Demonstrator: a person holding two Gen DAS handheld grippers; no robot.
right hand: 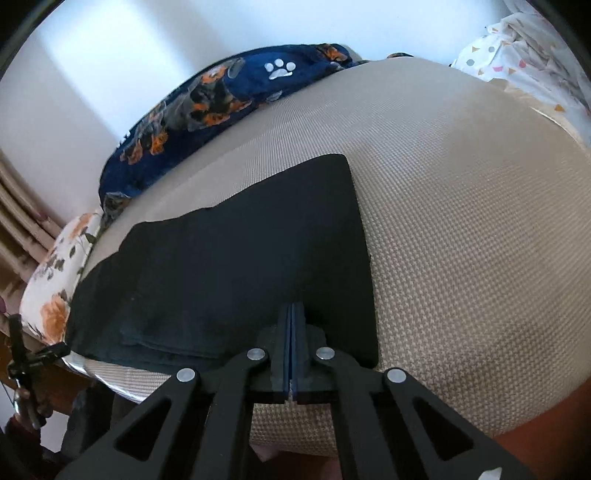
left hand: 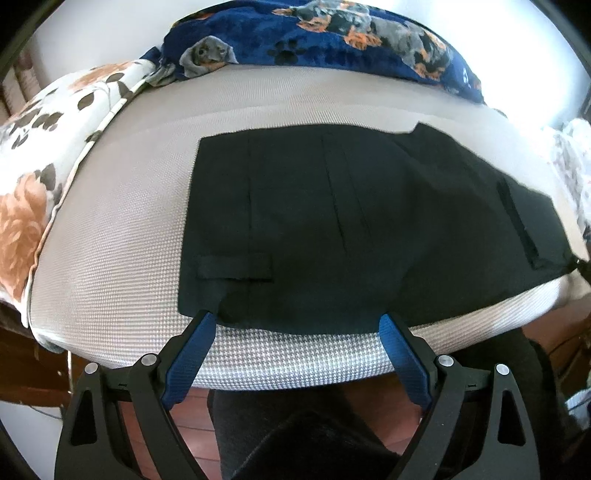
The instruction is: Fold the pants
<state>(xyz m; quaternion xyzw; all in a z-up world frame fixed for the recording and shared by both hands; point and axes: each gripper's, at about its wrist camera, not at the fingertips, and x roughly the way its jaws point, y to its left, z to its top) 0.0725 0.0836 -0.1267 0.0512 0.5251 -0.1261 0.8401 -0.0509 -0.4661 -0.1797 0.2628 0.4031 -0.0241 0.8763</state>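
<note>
2 blue pads (left hand: 192, 347) of the left gripper (left hand: 297, 328) stood spread wide, released, with nothing between them; the near hem of the black pants (left hand: 332, 221) lay just beyond the tips, toward 12 o'clock, the left tip at the hem's edge. In the right wrist view, the right gripper (right hand: 293, 314) was clenched, its pads pressed together over the pants (right hand: 236, 266) near the cloth's near edge; whether fabric was pinched between them could not be told. The pants lay flat on the woven beige mattress (left hand: 122, 251), long axis running from 9 to 3 o'clock in the left view, one square end at 9 o'clock. Beyond them, at 12 o'clock, a navy dog-print blanket (left hand: 332, 33) was bunched, and a floral pillow (left hand: 33, 147) sat at 9 o'clock.
</note>
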